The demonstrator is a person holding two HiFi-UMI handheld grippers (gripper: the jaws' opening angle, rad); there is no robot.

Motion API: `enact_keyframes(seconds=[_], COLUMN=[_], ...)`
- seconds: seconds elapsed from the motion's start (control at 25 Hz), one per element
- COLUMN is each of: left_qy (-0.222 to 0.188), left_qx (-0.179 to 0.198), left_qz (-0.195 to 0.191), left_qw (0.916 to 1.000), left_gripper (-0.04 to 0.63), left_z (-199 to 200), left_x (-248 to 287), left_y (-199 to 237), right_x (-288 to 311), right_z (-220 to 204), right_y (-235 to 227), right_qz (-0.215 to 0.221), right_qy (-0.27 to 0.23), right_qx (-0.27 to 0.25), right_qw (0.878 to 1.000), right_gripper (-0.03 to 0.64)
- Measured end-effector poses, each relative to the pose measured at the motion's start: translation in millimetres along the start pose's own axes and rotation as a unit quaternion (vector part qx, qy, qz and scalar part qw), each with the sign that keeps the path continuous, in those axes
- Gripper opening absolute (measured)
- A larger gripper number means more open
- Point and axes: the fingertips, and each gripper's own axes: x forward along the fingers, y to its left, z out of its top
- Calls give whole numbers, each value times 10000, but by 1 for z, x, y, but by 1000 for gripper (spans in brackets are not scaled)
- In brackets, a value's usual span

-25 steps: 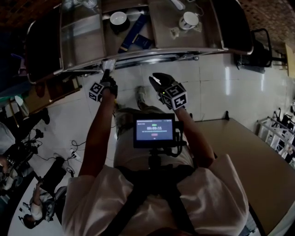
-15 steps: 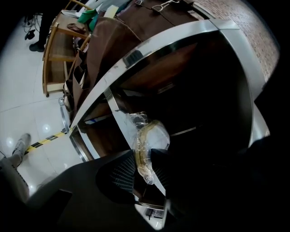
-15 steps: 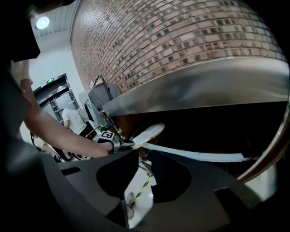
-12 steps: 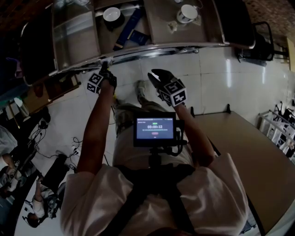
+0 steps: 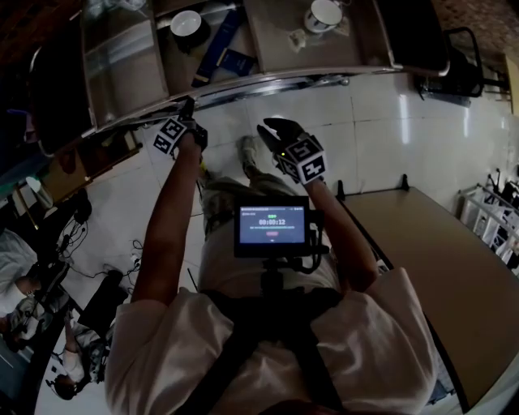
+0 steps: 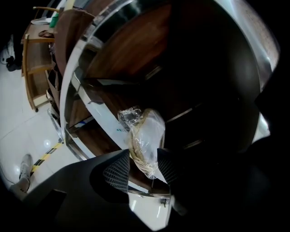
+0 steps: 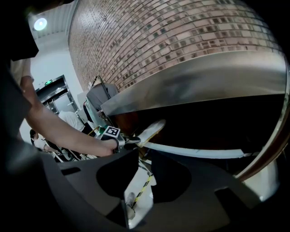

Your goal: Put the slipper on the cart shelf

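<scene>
A slipper [image 6: 146, 138] wrapped in clear plastic lies between the pads [image 6: 117, 170] of my left gripper [image 6: 141, 168]. Its far end reaches over the white edge of a cart shelf [image 6: 97, 118]. The jaws have just been opening; they stand apart with the slipper loose between them. In the right gripper view the slipper [image 7: 152, 130] sticks out of the left gripper [image 7: 130, 142] onto the shelf edge [image 7: 199, 152]. In the head view the left gripper [image 5: 188, 107] is at the steel cart's rim [image 5: 268, 81], which hides the slipper. My right gripper [image 5: 280, 134] hangs open and empty to its right.
The cart's top holds a white bowl [image 5: 186, 23], a cup [image 5: 323, 14] and a blue box [image 5: 217, 44]. A black chair [image 5: 454, 65] and a brown table [image 5: 438, 275] stand at the right. People sit low at the left [image 5: 24, 275].
My left gripper has pushed a little further in under the cart's rim and rolled. My right gripper has hardly moved.
</scene>
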Motion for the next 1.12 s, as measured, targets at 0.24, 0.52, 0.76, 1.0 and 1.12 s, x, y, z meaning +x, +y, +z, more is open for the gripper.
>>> enact_keyframes(seconds=[0.24,0.52,0.76,1.0,1.12], left_qy=[303,814,1466,1555,1497], left_qx=[240,944,2743,3137,2972], left_qz=[-97,-110,214,473,602], left_qw=[9992,9921,9502,9355,9411], left_gripper=[194,195,201,201,201], left_z=[2,-5,-32,-26,-13], left_x=[6,15,37,23,1], left_y=[-12,-24,-23,-13,-1], right_x=[0,2,3,3,6], right_z=[1,2,-11,-11,-2], right_y=[7,18,7,11,20], right_qz=[-2,-4,-19,-21,4], right_qy=[16,36,83,67,23], right_qx=[13,-14,-29,-29,-72], right_qw=[10000,10000,10000,10000,10000], right_gripper=[97,97,97,97,97])
